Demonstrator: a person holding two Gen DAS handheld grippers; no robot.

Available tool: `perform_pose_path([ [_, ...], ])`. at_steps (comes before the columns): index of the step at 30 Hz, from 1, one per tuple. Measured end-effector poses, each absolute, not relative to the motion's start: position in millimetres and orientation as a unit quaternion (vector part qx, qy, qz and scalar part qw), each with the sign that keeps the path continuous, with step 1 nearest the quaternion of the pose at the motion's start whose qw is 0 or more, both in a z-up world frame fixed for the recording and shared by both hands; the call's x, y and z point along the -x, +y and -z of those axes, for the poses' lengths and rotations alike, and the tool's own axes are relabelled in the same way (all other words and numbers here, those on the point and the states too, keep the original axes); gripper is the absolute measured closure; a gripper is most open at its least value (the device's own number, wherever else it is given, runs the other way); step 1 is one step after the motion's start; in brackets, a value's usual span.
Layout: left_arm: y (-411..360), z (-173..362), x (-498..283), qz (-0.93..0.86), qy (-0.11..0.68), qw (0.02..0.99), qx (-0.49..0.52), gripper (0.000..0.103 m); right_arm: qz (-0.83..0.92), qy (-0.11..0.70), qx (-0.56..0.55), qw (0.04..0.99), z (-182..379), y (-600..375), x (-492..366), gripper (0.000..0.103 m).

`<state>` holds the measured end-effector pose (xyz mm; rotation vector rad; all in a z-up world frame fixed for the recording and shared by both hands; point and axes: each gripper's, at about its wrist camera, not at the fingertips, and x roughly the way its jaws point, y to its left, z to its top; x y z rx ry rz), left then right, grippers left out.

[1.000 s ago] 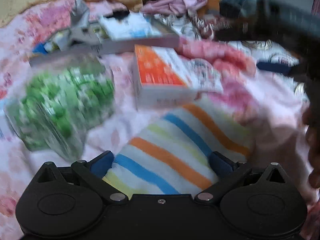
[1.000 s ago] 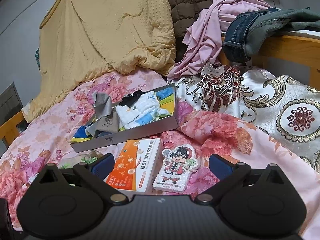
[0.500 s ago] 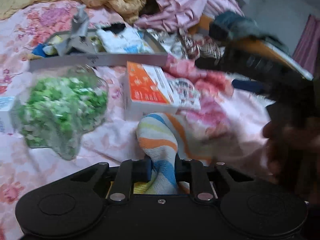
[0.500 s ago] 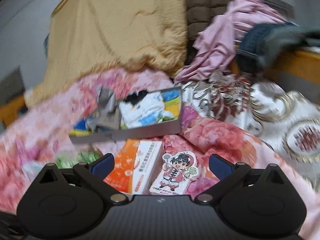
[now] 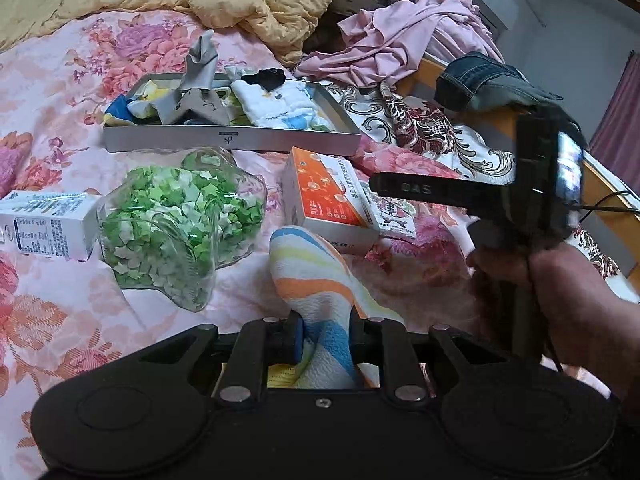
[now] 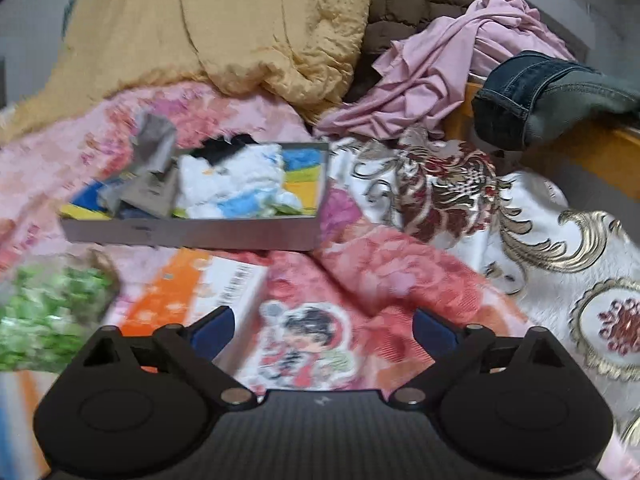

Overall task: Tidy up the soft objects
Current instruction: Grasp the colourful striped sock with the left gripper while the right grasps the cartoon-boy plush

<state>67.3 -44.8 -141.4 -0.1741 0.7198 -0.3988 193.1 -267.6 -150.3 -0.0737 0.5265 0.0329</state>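
Observation:
My left gripper (image 5: 323, 340) is shut on a striped towel (image 5: 316, 276) of white, orange, blue and yellow, lifted off the floral bedsheet. A grey tray (image 5: 232, 140) at the back holds several folded cloths; it also shows in the right wrist view (image 6: 192, 234). My right gripper (image 6: 322, 330) is open and empty, above a cartoon-figure pad (image 6: 304, 348) and beside an orange and white box (image 6: 192, 300). In the left wrist view the right gripper (image 5: 440, 190) shows from the side, held in a hand.
A clear star-shaped jar of green paper stars (image 5: 180, 220) and a white carton (image 5: 48, 224) lie at the left. The orange box (image 5: 328, 204) lies ahead. A yellow quilt (image 6: 224, 28), pink garment (image 6: 452, 72) and jeans (image 6: 548, 92) lie behind, by a wooden rail.
My left gripper closed on the striped towel and lifted it, bunching it. My right gripper moved forward and lower toward the cartoon pad and stayed open.

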Motion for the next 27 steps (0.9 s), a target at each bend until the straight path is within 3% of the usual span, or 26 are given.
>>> perform_pose_path([
  [5, -37.0, 137.6, -63.8, 0.190, 0.350, 0.913, 0.084, 0.083, -0.019, 0.288, 0.075, 0.955, 167.7, -265.7, -197.2, 0.008],
  [9, -31.3, 140.0, -65.1, 0.179, 0.355, 0.913, 0.095, 0.083, -0.032, 0.264, 0.134, 0.955, 172.3, -243.8, -192.1, 0.009],
  [14, -31.8, 141.4, -67.3, 0.179, 0.359, 0.911, 0.096, 0.083, -0.050, 0.302, 0.092, 0.948, 183.1, -255.7, -209.6, 0.006],
  [16, -33.0, 142.0, -68.0, 0.181, 0.361, 0.910, 0.094, 0.082, -0.057, 0.312, 0.076, 0.945, 183.7, -262.1, -211.7, 0.011],
  [18, -34.1, 142.4, -68.0, 0.182, 0.361, 0.910, 0.094, 0.082, -0.070, 0.303, 0.100, 0.945, 181.9, -255.7, -205.5, 0.033],
  [21, -34.2, 142.8, -67.9, 0.180, 0.362, 0.909, 0.099, 0.082, -0.070, 0.281, 0.147, 0.946, 178.6, -240.9, -190.7, 0.033],
  [27, -33.3, 139.7, -67.8, 0.176, 0.357, 0.911, 0.108, 0.082, -0.071, 0.273, 0.124, 0.951, 162.0, -247.0, -178.8, 0.034],
])
